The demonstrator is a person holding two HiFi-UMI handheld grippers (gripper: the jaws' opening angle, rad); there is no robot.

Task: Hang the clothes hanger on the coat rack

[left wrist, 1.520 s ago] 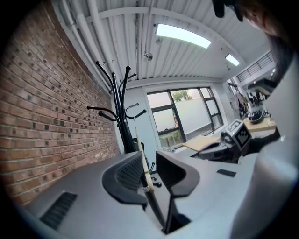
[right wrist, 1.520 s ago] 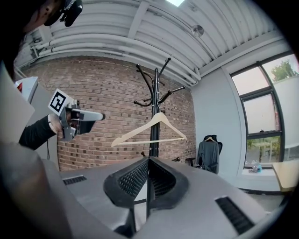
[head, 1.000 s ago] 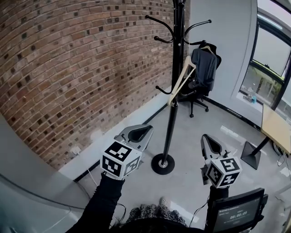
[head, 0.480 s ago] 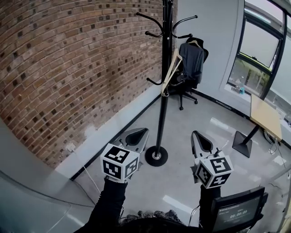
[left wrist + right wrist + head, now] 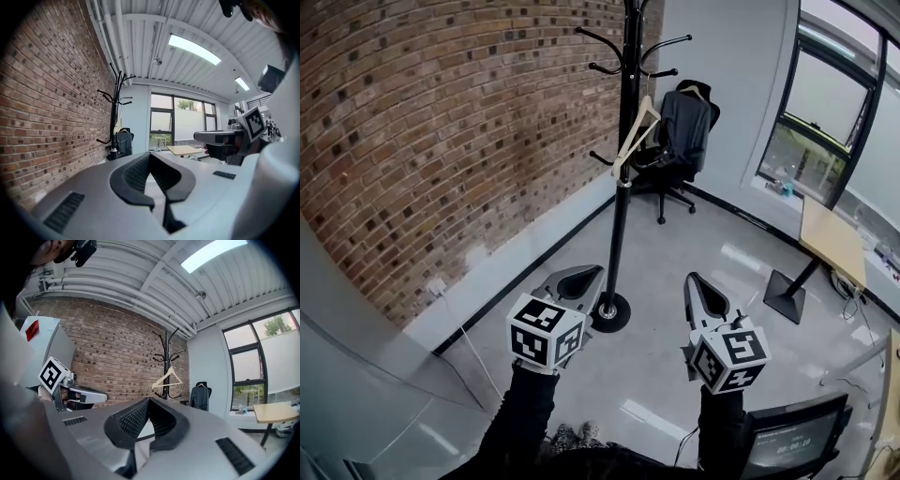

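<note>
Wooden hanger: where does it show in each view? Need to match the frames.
Head view: wooden hanger at top centre, hung on the black coat rack.
Left gripper view: a pale sliver against the rack's pole, left of centre, seen edge-on.
Right gripper view: centre, just above the jaws, brick wall behind.
Shared landmark: the coat rack, in all three views.

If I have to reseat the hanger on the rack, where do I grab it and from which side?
Probably one sloping arm of the hanger, just below the neck, coming from the open-floor side. It hangs from the rack, broadside in the right gripper view, with both arms clear; the brick wall crowds the far side.
</note>
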